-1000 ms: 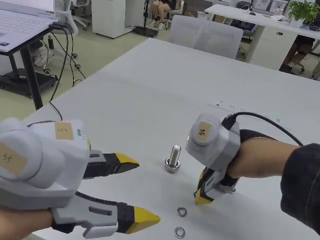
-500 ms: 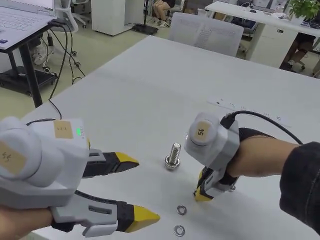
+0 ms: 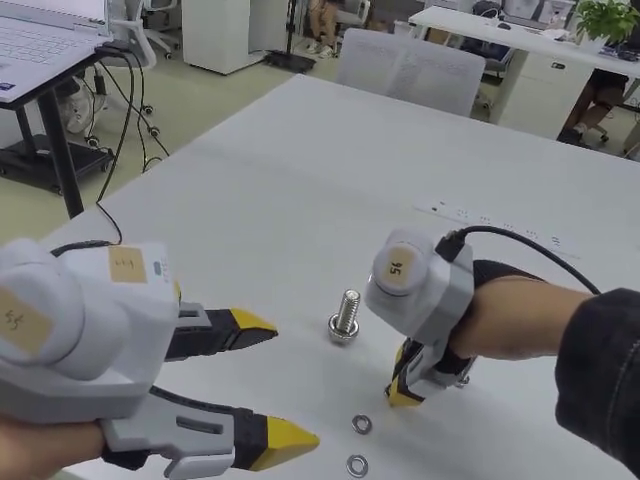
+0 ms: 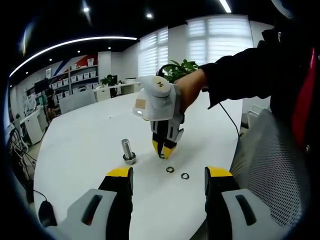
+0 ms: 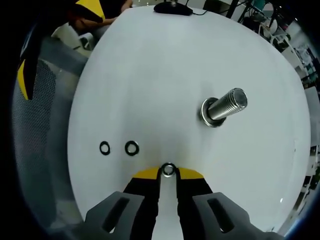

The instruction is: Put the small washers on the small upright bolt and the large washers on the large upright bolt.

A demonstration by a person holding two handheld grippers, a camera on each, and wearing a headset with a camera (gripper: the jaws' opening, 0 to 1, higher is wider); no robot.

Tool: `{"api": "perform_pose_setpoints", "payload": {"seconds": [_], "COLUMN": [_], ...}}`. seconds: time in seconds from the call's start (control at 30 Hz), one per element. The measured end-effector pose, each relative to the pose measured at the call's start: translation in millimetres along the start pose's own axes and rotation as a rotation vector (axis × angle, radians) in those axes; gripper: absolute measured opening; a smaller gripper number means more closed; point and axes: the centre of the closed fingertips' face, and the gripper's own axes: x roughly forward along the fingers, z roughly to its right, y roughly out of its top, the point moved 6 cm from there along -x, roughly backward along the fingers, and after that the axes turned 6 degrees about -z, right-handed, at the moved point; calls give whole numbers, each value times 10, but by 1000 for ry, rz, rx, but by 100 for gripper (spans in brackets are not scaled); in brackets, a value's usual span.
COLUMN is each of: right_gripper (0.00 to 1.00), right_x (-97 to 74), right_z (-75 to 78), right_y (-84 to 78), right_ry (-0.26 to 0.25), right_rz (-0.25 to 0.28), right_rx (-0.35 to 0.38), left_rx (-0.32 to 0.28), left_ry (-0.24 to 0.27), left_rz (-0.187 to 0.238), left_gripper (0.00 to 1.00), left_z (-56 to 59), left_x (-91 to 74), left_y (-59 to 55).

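Now right gripper pinches a washer near the bolt

Bench: white top, matte, evenly lit. Grey chair stands at its far edge. Floor is pale green. Left: laptop on a black stand, cables hanging towards the floor. Far right: second white desk, potted plant. Left gripper view: windows with slatted blinds, bright behind; curved ceiling light strip; wall shelves.
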Motion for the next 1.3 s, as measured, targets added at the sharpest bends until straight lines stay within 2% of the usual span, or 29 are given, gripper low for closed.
{"api": "perform_pose_setpoints", "payload": {"seconds": [0.27,0.47,0.9,1.13,1.3], "right_gripper": [13,13,13,13,13], "right_x": [-6,-112,-510,-646,-765], "right_z": [-4,6,-14,28,110], "right_y": [-5,-25,-110,-219,-317], "right_ry": [4,-6,-43,-69,-98], "right_rz": [8,14,73,74,74], "right_rx": [1,4,24,35,54], "left_rx": [5,11,18,20,21], "left_ry": [3,2,-1,-4,-4], "left_rz": [2,3,6,5,3], "left_gripper": [57,57,57,57,57], "left_z": [-11,1,16,27,31], "left_x": [-12,-8,-9,-7,-12], "left_y": [23,37,52,45,40]}}
